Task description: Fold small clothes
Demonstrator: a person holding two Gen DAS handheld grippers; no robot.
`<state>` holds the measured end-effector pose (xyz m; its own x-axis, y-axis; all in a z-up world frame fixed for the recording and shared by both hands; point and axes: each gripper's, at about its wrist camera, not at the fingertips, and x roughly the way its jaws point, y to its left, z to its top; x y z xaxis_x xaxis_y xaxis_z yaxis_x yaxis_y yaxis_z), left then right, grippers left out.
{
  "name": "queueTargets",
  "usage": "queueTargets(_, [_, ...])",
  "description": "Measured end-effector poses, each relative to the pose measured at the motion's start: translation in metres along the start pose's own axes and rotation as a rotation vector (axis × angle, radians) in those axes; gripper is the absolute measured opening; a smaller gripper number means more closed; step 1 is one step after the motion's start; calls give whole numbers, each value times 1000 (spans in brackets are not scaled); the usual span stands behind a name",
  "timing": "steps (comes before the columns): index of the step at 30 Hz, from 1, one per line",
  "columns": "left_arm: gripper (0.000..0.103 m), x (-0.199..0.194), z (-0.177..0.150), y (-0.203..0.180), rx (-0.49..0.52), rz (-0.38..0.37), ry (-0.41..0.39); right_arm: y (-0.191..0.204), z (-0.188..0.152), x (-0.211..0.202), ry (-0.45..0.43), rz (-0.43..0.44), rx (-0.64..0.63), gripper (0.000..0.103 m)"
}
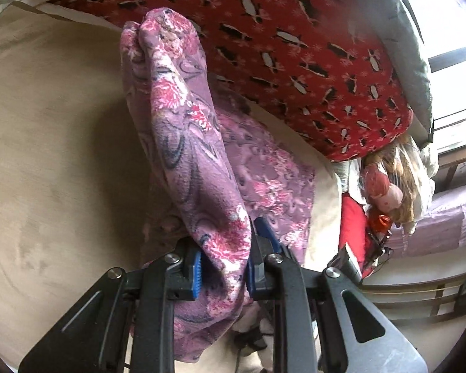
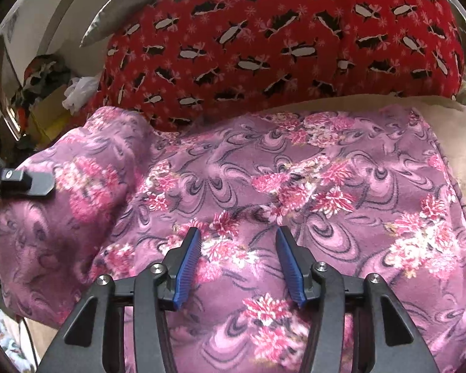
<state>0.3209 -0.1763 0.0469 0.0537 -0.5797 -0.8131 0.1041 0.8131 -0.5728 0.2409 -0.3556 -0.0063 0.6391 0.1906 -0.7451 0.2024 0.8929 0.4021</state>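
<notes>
A purple floral garment (image 2: pixel 295 180) lies spread on a beige bed surface (image 1: pixel 52 143). My left gripper (image 1: pixel 223 264) is shut on a bunched fold of the purple floral garment (image 1: pixel 183 130) and holds it lifted above the bed. My right gripper (image 2: pixel 237 245) is open, its blue pads just above the flat part of the garment, holding nothing. The tip of the left gripper shows at the left edge of the right wrist view (image 2: pixel 28 183), where the cloth rises in a hump.
A red penguin-print blanket (image 2: pixel 279 40) lies bunched along the far side of the bed. A doll with long hair (image 1: pixel 388 186) and clutter sit beyond the bed's corner, near a window (image 1: pixel 450 31). More clutter (image 2: pixel 43 84) lies beside the bed.
</notes>
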Motion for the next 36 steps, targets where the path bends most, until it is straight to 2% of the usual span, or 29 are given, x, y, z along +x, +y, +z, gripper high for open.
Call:
queueTargets(6, [17,20,-11,-28,21,-25,33,-9,-4,-14,-7,22,33,52])
queueTargets(14, [17,64,-28,-62,51,-10,113,-29,-9,-30,-17,78,88,52])
queueTargets(21, [17,79,-32,-84,68,-16,130,-51,-13,-43,-35,100,141,52])
queueTargets(29, [18,99,-38,-91,75,-29,158,-71,-21,-48,-39,116,184,46])
queueTargets(36, [30,102,-39,-94,82,-42,166,-73,-25,-52,-38,123,185,45])
